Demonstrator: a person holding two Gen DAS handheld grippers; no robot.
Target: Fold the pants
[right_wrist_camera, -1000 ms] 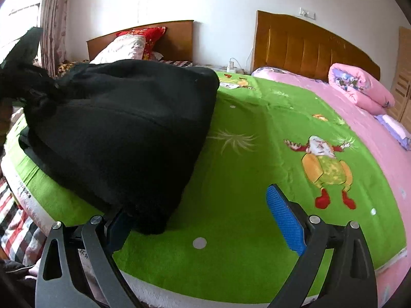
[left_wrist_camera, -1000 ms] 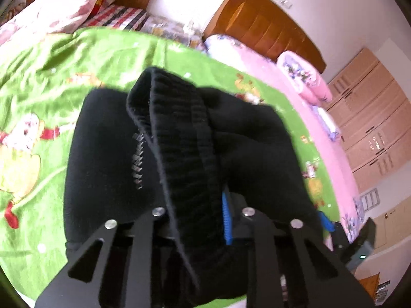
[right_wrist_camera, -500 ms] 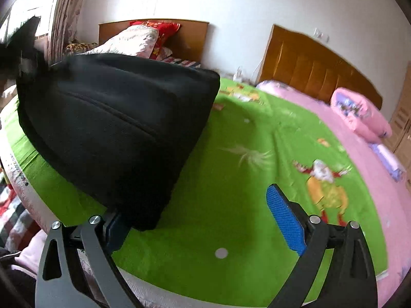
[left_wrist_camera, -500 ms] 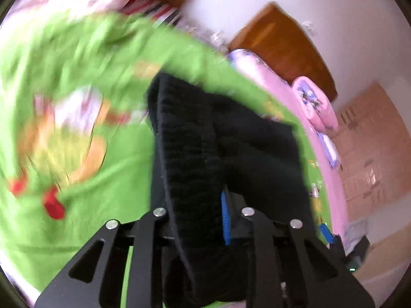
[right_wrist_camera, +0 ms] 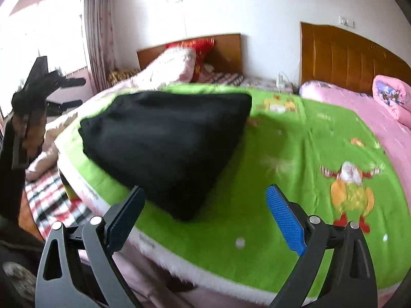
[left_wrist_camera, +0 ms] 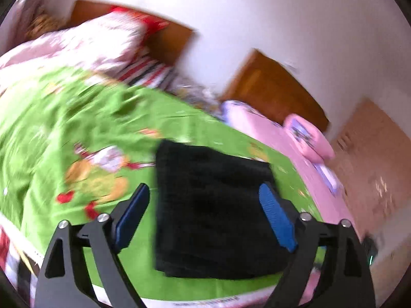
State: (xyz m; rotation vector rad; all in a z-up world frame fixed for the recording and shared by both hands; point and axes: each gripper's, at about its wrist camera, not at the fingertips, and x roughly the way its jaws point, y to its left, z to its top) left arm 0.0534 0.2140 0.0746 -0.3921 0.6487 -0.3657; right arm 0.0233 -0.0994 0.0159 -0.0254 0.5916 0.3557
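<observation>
A green cartoon-print blanket [right_wrist_camera: 295, 154] covers the near bed and fills most of both wrist views, its white fleecy edge running along the bottom of the right wrist view. Beyond it lies a second bed under a pink sheet [right_wrist_camera: 385, 128], backed by a wooden headboard [right_wrist_camera: 344, 56] against a white wall, with a rolled pink quilt [right_wrist_camera: 393, 95] at its head; a third bed farther left carries a pale floral quilt [right_wrist_camera: 169, 66] and a red pillow [right_wrist_camera: 197, 46]. The black pants [left_wrist_camera: 215, 210] lie folded into a compact, thick bundle flat on the green blanket near its front edge — in the right wrist view the same bundle [right_wrist_camera: 169, 143] sits just ahead and to the left of that gripper. The left gripper [left_wrist_camera: 205, 205] has just been opening: its blue-padded fingers [left_wrist_camera: 274, 215] now stand spread wide on either side of the bundle, above it and pressing on nothing. The right gripper [right_wrist_camera: 205, 208] is likewise spread wide — nothing between its fingers, the left one in front of the bundle's near corner, the blue pad of the right one over bare blanket. At the left edge of the right wrist view the left gripper's black frame [right_wrist_camera: 38, 82] shows raised beside the bed, held in a hand [right_wrist_camera: 28, 131]. The left wrist view is blurred.
</observation>
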